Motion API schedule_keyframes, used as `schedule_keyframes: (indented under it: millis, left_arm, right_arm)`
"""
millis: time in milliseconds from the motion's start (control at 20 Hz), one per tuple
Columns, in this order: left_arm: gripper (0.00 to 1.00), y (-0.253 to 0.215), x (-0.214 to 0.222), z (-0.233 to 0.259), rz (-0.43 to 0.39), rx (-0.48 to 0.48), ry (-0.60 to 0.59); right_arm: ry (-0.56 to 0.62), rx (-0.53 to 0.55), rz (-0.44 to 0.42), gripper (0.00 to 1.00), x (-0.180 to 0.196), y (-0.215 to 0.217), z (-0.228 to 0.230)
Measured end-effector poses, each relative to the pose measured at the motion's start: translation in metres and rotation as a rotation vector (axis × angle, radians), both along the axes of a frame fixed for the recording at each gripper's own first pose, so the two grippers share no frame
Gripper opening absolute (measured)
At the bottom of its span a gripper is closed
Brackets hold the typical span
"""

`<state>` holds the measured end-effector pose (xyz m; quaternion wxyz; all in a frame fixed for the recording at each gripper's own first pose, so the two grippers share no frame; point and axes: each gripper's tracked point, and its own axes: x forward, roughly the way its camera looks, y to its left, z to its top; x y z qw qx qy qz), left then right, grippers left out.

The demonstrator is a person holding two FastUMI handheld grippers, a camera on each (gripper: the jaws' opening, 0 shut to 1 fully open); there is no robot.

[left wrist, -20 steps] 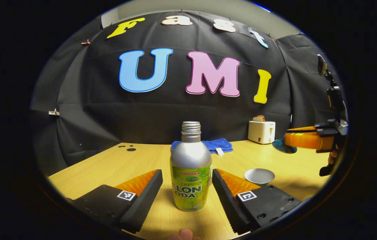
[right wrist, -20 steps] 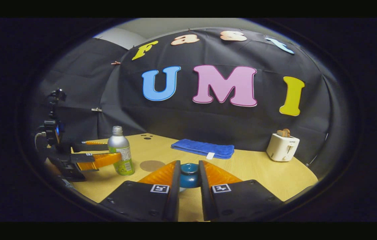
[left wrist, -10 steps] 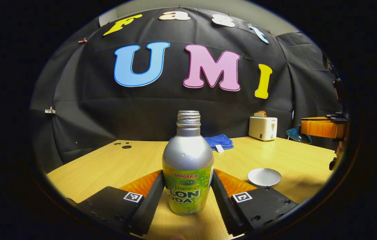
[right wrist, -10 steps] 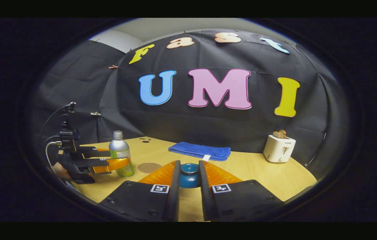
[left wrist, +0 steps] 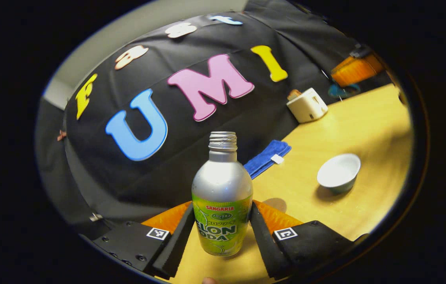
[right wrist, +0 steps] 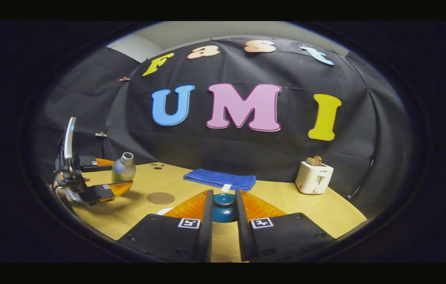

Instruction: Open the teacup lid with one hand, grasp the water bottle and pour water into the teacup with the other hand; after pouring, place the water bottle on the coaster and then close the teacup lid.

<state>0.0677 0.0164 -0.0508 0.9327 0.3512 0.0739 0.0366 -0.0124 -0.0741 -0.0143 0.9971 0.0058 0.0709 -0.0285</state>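
Left gripper (left wrist: pixel 222 240) is clamping the water bottle (left wrist: pixel 222 197) right now, both fingers pressing on the green label band w/ the bottle's lower body sitting dead centre between them. In the left gripper view the bottle's long axis is running straight up along the fingers, open threaded neck pointing away from the camera, no cap on. In the right gripper view that same bottle (right wrist: pixel 124 169) is hanging above the table (right wrist: pixel 309 209), tilted, neck leaning toward the table's middle, w/ the left gripper (right wrist: pixel 104 177) closed around it and a bit of hand (right wrist: pixel 59 192) showing behind. Bottle is smooth silvery metal up top, rounded shoulders, glossy printed wrap below.

Right gripper (right wrist: pixel 223 219) is pinching the teacup lid (right wrist: pixel 223 207), fingers closed on its round knob; lid is glossy blue glaze, knob rounded. In the left gripper view the right gripper (left wrist: pixel 355 69) is showing far off w/ the blue lid (left wrist: pixel 343 90) hanging under it, clear of the cup.

Teacup (left wrist: pixel 339 173) is sitting open on the table, a small round bowl shape, pale inside, well apart from the bottle. Coaster (right wrist: pixel 160 198) is lying flat, a thin brown disc, betw. the two grippers in the right gripper view, bare.

Table is light wood-grain, smooth. Farther back: a blue towel (right wrist: pixel 219 179), folded, fuzzy, and a white boxy toaster (right wrist: pixel 314 177) w/ toast in its slots.
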Motion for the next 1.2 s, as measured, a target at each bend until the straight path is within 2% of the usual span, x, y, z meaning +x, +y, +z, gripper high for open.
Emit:
schedule_keyframes:
  millis: [50, 100, 150, 250, 300, 350, 450, 600, 700, 800, 850, 900, 1000, 1050, 1100, 1150, 1200]
  left_arm:
    - [0.82, -0.002, 0.002, -0.001, -0.011, 0.075, 0.010]
    - [0.82, -0.004, 0.003, 0.000, -0.026, 0.155, 0.020]
    - [0.81, -0.007, 0.004, 0.002, -0.041, 0.242, 0.020]
    - [0.81, -0.012, 0.009, 0.010, -0.067, 0.414, -0.001]
    - [0.81, -0.016, 0.011, 0.013, -0.074, 0.489, -0.010]
    - [0.81, -0.021, 0.012, 0.014, -0.081, 0.546, -0.013]
    - [0.81, -0.024, 0.007, 0.005, -0.100, 0.606, 0.015]
    - [0.80, -0.028, 0.024, -0.007, -0.125, 0.675, 0.082]
    - [0.81, -0.033, 0.030, -0.004, -0.138, 0.743, 0.092]
    - [0.80, -0.036, 0.034, -0.002, -0.152, 0.809, 0.095]
    - [0.80, -0.037, 0.035, -0.001, -0.158, 0.843, 0.096]
    - [0.80, -0.037, 0.037, 0.000, -0.162, 0.877, 0.099]
    - [0.80, -0.037, 0.034, 0.002, -0.167, 0.936, 0.101]
    - [0.80, -0.037, 0.035, 0.004, -0.167, 0.965, 0.098]
    - [0.80, -0.037, 0.036, 0.004, -0.167, 0.990, 0.097]
    - [0.80, -0.037, 0.036, 0.003, -0.169, 1.005, 0.099]
    - [0.80, -0.037, 0.037, 0.003, -0.176, 1.015, 0.105]
  right_arm:
    - [-0.003, 0.004, -0.007, 0.36, -0.001, -0.005, 0.002]
    - [-0.007, 0.002, -0.017, 0.31, -0.003, -0.010, 0.003]
    - [-0.010, -0.001, -0.026, 0.36, -0.004, -0.014, 0.005]
    - [-0.013, 0.002, -0.036, 0.36, -0.007, -0.019, 0.006]
    - [-0.014, 0.006, -0.039, 0.31, -0.007, -0.021, 0.007]
    - [-0.015, 0.009, -0.042, 0.31, -0.009, -0.023, 0.008]
    - [-0.018, 0.010, -0.044, 0.31, -0.009, -0.024, 0.009]
    - [-0.024, 0.011, -0.045, 0.31, -0.011, -0.025, 0.012]
    - [-0.027, 0.014, -0.046, 0.31, -0.012, -0.027, 0.013]
    - [-0.026, 0.018, -0.049, 0.36, -0.013, -0.029, 0.012]
    - [-0.025, 0.020, -0.050, 0.32, -0.013, -0.030, 0.012]
    - [-0.024, 0.022, -0.050, 0.36, -0.013, -0.030, 0.013]
    - [-0.026, 0.020, -0.051, 0.36, -0.013, -0.030, 0.013]
    - [-0.029, 0.019, -0.051, 0.31, -0.014, -0.030, 0.014]
    - [-0.029, 0.021, -0.049, 0.31, -0.014, -0.030, 0.014]
    - [-0.030, 0.021, -0.049, 0.36, -0.014, -0.030, 0.015]
    - [-0.030, 0.020, -0.049, 0.31, -0.015, -0.030, 0.015]
